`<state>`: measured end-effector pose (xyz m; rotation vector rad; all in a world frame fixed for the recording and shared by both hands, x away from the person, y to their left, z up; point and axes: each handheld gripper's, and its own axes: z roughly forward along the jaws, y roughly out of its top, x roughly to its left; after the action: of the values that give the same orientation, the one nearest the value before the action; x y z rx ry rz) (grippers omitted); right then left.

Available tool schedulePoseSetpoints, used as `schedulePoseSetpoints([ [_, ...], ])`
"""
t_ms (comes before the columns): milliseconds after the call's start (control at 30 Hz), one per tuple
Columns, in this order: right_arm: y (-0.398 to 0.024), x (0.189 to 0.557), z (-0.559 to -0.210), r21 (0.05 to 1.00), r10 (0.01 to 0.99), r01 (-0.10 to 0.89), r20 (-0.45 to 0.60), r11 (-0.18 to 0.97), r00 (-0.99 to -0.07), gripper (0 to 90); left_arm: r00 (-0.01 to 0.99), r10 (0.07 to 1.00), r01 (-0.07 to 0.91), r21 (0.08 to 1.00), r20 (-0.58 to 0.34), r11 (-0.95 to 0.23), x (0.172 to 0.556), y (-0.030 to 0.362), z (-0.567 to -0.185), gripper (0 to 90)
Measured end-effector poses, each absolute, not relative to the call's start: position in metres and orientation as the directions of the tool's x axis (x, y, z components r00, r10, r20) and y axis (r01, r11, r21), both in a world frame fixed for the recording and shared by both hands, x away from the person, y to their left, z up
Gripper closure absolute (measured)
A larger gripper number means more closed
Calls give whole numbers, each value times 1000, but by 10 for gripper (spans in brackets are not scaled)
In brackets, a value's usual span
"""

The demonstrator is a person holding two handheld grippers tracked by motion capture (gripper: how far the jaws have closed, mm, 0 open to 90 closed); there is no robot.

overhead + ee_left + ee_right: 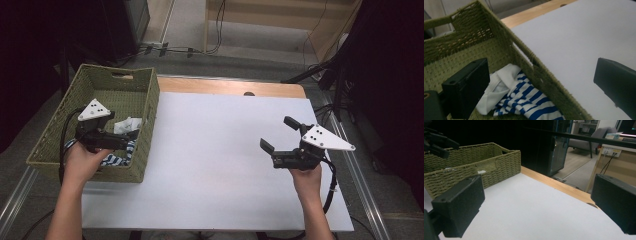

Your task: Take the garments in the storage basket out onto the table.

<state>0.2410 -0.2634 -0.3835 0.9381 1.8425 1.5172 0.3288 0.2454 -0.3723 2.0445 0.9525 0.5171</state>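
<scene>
While the left claw (131, 136) hangs over the near right corner of the basket (75, 107), its jaws stand wide apart and grip nothing. In the left gripper view one jaw sits inside the basket and the other out over the white table (579, 37), so the basket's right wall runs between them. A striped cloth (529, 100), blue and white with a plain white part, lies crumpled on the basket floor just below and ahead of the inner jaw; whether that jaw touches it cannot be told. In the high view the cloth (116, 159) shows under the claw, against the basket's right wall.

Well off to the right, the right claw (280, 135) is held above the bare table (210, 150), released, jaws spread and empty. From its own view the basket (499, 162) stands far ahead to its left, well apart.
</scene>
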Motion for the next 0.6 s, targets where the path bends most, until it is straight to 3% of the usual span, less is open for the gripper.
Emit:
schedulePoseSetpoints([
  [600,-267,240,-382,984,812,149,4,102,-584,0,577,814,613,621,72,-489,357,253,-390,12],
])
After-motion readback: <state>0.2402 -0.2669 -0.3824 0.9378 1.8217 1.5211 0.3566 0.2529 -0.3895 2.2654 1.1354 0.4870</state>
